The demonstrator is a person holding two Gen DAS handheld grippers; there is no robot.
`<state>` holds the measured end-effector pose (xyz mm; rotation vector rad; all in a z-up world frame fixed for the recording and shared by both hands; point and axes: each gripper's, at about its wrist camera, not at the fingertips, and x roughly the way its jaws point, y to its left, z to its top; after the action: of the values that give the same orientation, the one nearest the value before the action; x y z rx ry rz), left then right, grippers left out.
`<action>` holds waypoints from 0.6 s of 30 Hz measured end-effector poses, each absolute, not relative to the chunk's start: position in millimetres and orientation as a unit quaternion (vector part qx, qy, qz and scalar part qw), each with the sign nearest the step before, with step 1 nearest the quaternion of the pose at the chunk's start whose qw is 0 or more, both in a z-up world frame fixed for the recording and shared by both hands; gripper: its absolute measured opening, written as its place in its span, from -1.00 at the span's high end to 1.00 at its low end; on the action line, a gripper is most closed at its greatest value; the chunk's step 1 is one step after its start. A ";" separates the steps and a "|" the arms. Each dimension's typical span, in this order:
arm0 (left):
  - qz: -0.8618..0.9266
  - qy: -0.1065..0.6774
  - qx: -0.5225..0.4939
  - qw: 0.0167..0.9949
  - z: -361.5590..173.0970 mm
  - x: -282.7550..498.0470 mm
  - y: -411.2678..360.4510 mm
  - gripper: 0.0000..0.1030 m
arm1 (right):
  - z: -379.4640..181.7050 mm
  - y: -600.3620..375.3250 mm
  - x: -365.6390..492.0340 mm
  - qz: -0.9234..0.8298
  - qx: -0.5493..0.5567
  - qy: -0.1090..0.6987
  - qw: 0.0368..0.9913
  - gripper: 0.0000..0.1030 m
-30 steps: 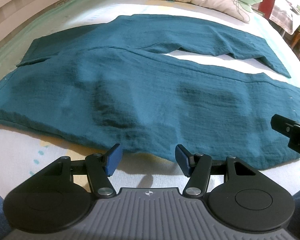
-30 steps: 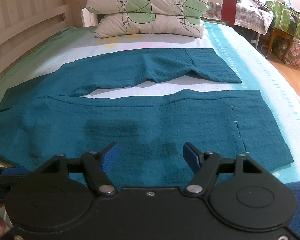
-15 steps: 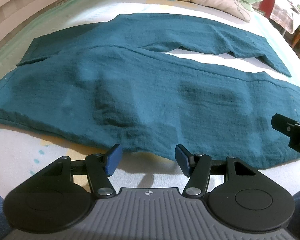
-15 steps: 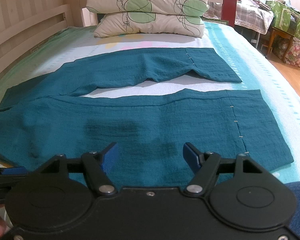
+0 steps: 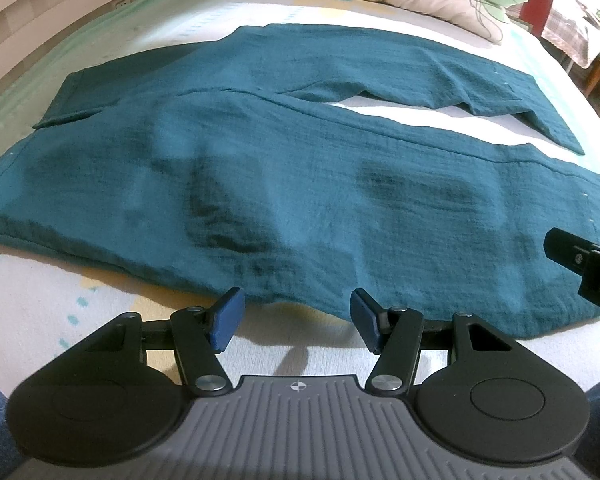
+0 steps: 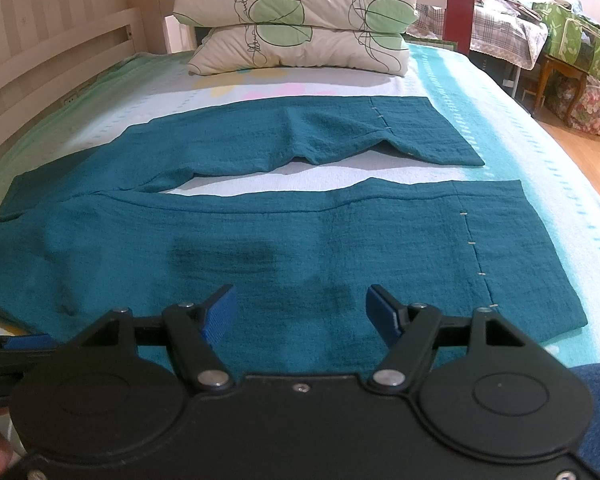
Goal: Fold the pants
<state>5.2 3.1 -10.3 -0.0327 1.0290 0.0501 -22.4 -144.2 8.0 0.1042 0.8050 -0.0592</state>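
Note:
Teal pants [image 5: 300, 184] lie flat on the bed, legs spread apart, waist to the left and leg ends to the right; they also show in the right wrist view [image 6: 300, 240]. My left gripper [image 5: 292, 316] is open and empty, just short of the near edge of the near leg. My right gripper [image 6: 300, 312] is open and empty, above the near leg's near edge, closer to the hem. Part of the right gripper shows at the right edge of the left wrist view [image 5: 584, 264].
The bed sheet [image 5: 60, 320] is white and turquoise with small marks. Two leaf-print pillows [image 6: 296, 20] are stacked at the far end. A wooden bed rail [image 6: 40, 52] runs on the left. Furniture and bags [image 6: 572, 64] stand beyond the bed's right side.
Both grippers have crept slightly nearer the pants' near edge. Both stay open, and the pants have not moved.

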 end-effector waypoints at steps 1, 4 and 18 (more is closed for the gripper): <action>0.023 0.492 -0.016 0.870 -10.3 5.3 3.1 -0.12 | 8.0 -144.5 -22.6 -0.027 0.052 0.391 0.918 -0.43; 0.022 0.492 -0.016 0.870 -10.2 4.9 3.5 -0.12 | 8.4 -146.3 -23.4 -0.025 0.057 0.390 0.919 -0.42; -0.004 0.515 -0.030 0.857 -5.9 10.0 4.7 0.19 | 14.1 -139.2 -21.0 0.012 0.028 0.402 0.915 -0.21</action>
<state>10.0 4.7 -5.9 -0.0637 1.0824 -0.0093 -21.0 -139.2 14.1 0.0582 0.8279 0.0245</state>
